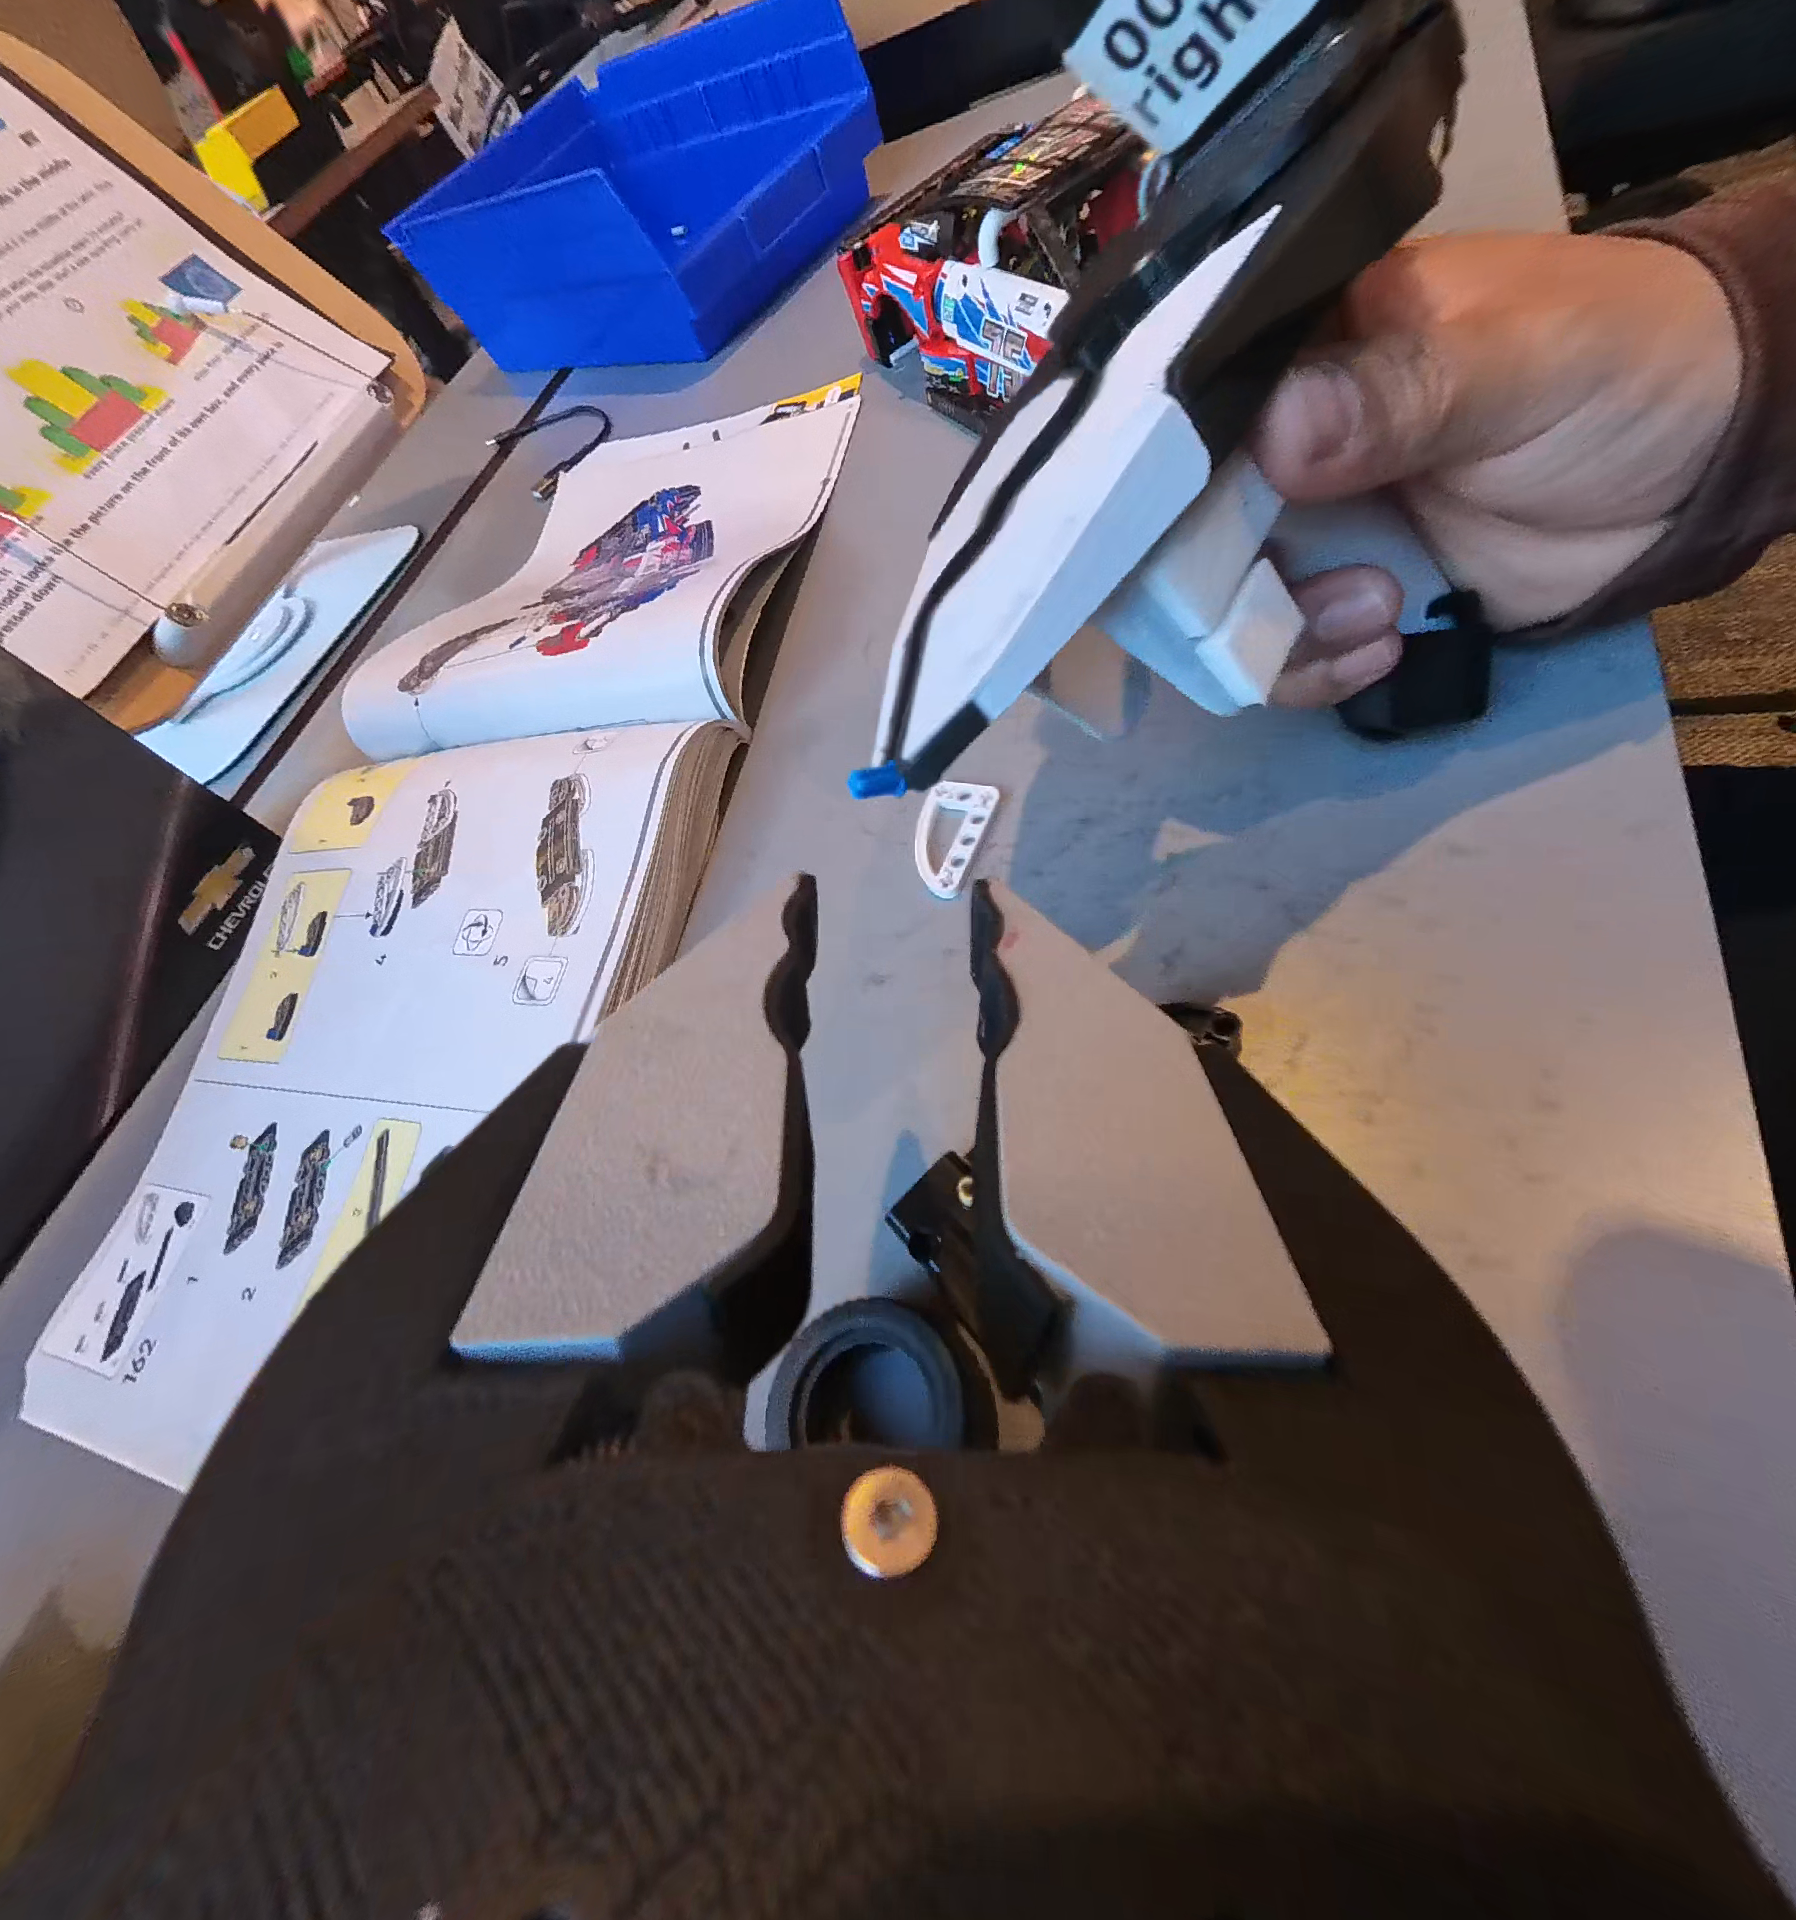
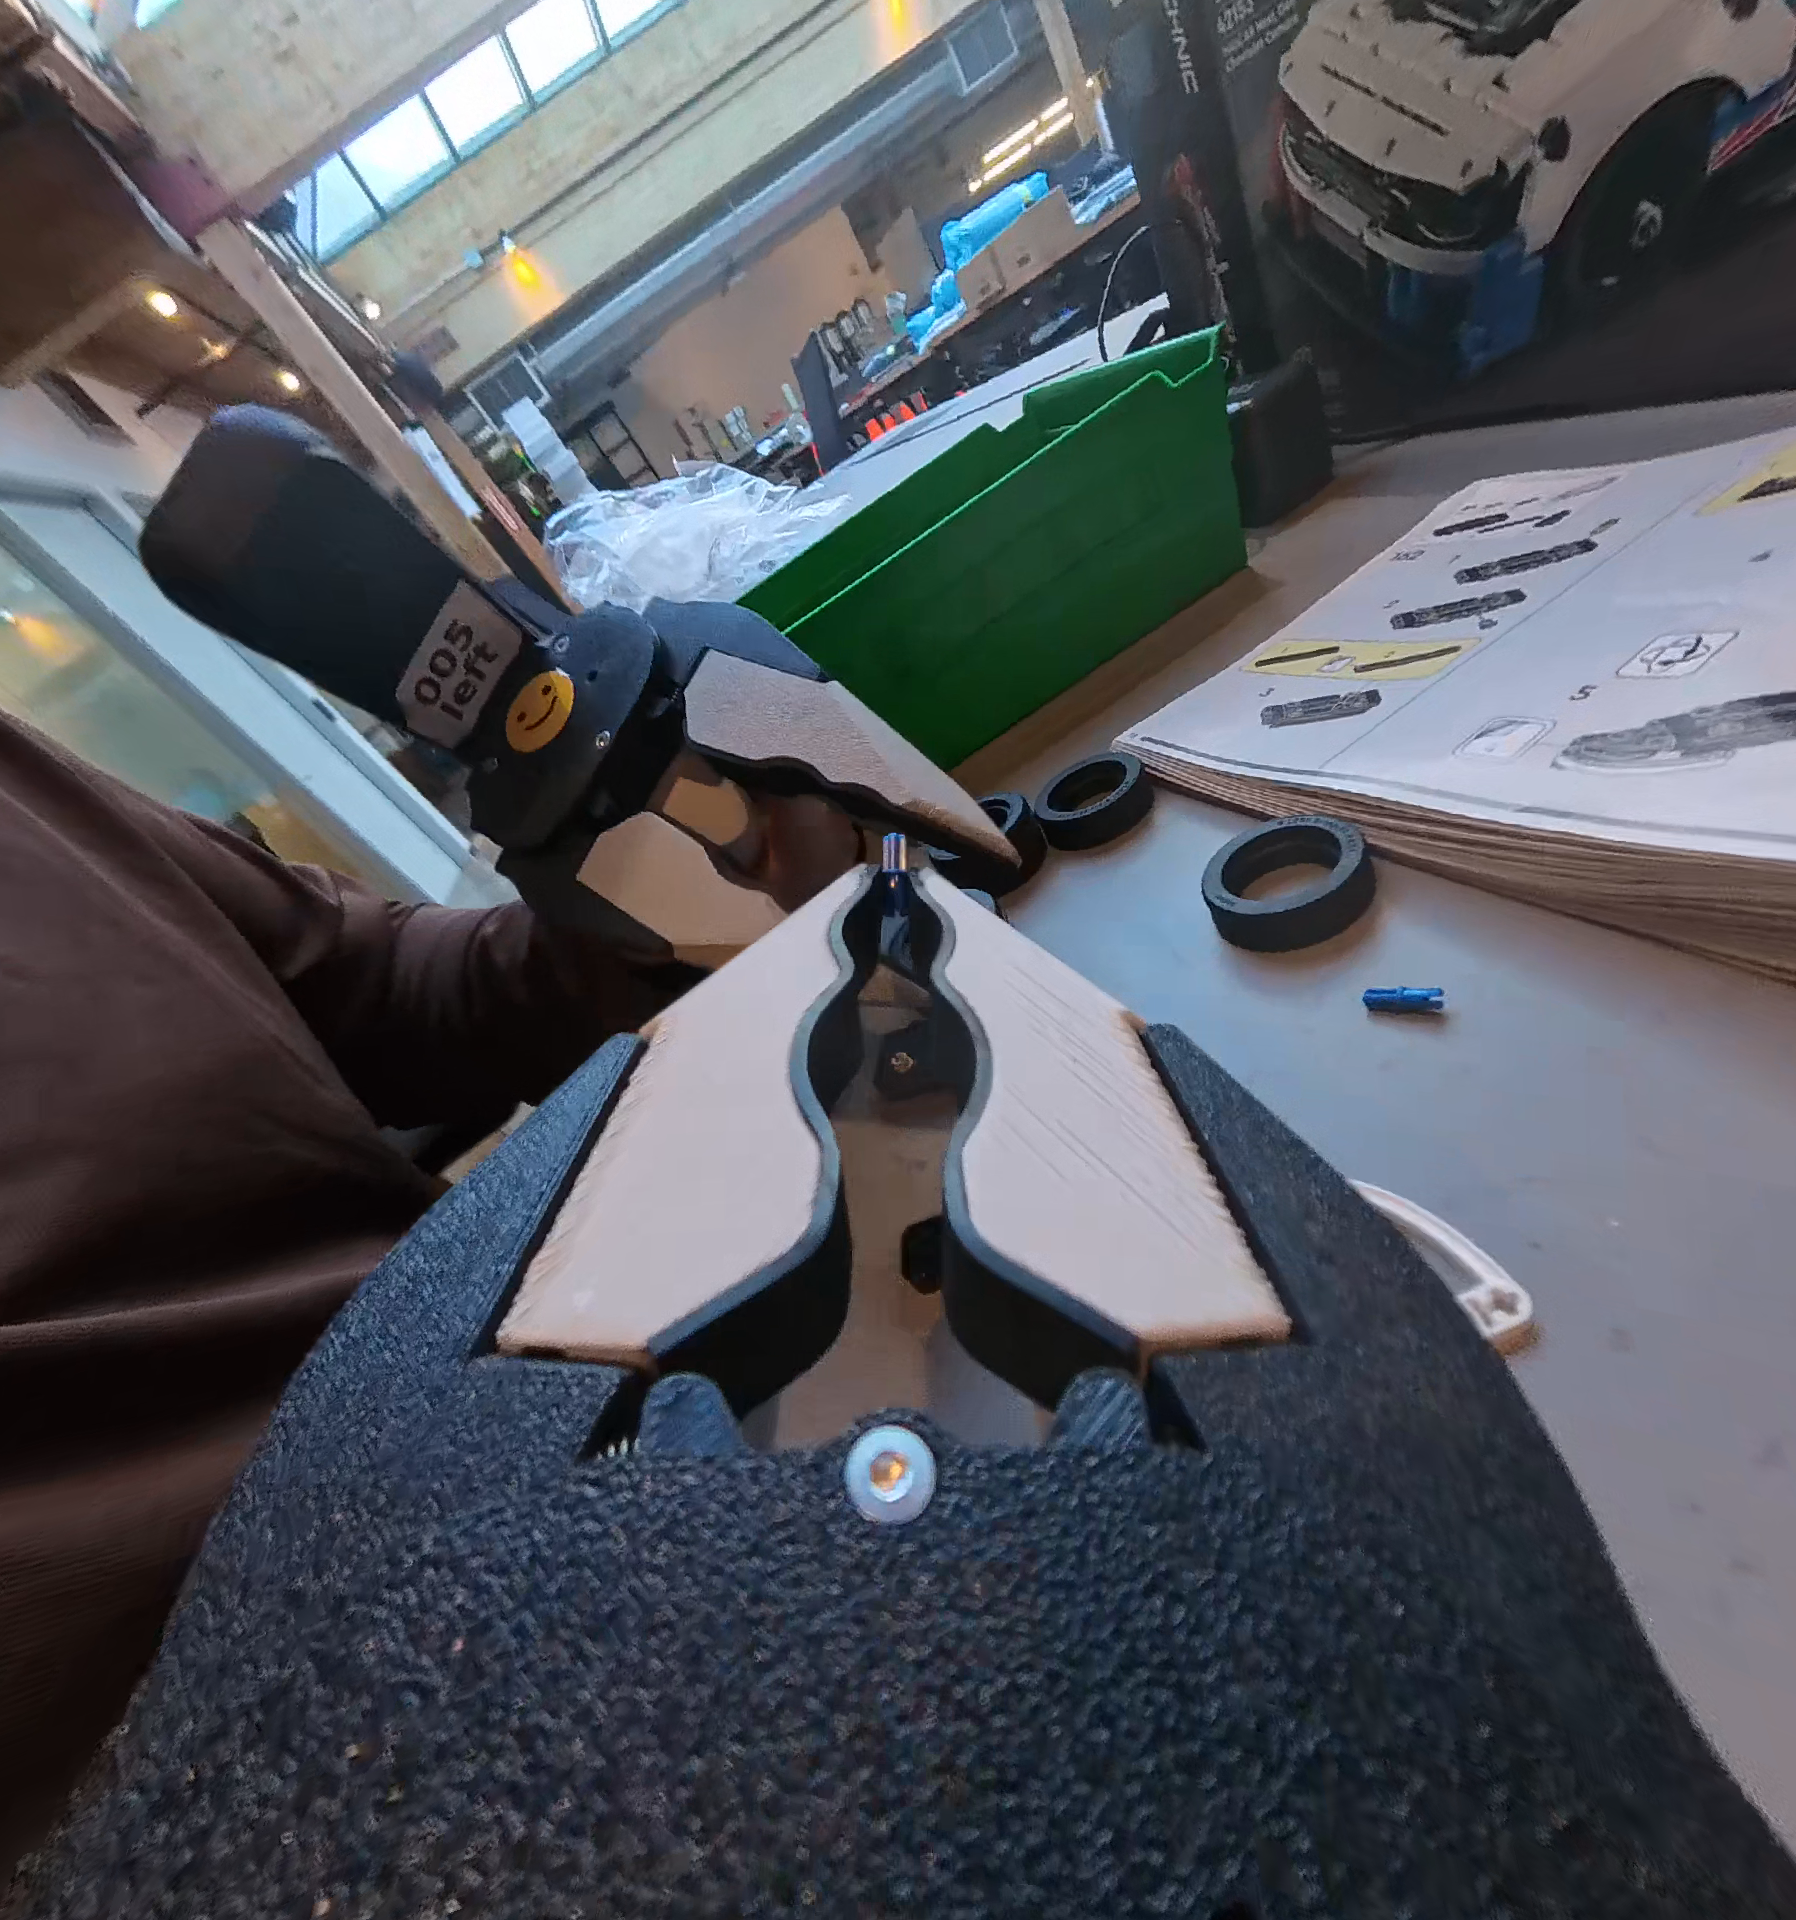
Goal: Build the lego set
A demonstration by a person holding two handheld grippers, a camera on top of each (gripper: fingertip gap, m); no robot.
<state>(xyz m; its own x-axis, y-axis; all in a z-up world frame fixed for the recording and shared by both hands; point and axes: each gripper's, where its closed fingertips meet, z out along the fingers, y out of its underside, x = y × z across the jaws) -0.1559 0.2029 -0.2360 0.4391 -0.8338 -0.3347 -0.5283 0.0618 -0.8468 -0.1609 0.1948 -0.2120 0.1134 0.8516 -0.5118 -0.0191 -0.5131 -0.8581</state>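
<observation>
Left wrist view: left gripper [image 1: 889,914] over the grey counter [image 1: 1393,1091], jaws apart with a clear gap, gripping nothing. Just beyond its tips, a white perforated lego piece [image 1: 954,837] flat on the counter. Right beside that piece, slightly above it, the right gripper [image 1: 889,774], held by a hand [image 1: 1496,436], jaws pinched on a small blue pin [image 1: 873,779]. Left of the white piece, an open instruction booklet [image 1: 520,883]. Well beyond the piece, a partly built red, white and black car model [image 1: 977,301], with a blue bin [image 1: 655,197] to the model's left.

Right wrist view: right gripper [image 2: 894,883] with jaws closed to a narrow gap, blue pin [image 2: 894,857] upright between the tips. Close behind the pin, the left gripper [image 2: 998,857]; width of its jaws not clear from here. Right of the pin, black tyres [image 2: 1289,883] and a second blue pin [image 2: 1403,998] loose on the counter, near the booklet [image 2: 1548,727]. Behind the tyres, a green bin [image 2: 1029,582].
</observation>
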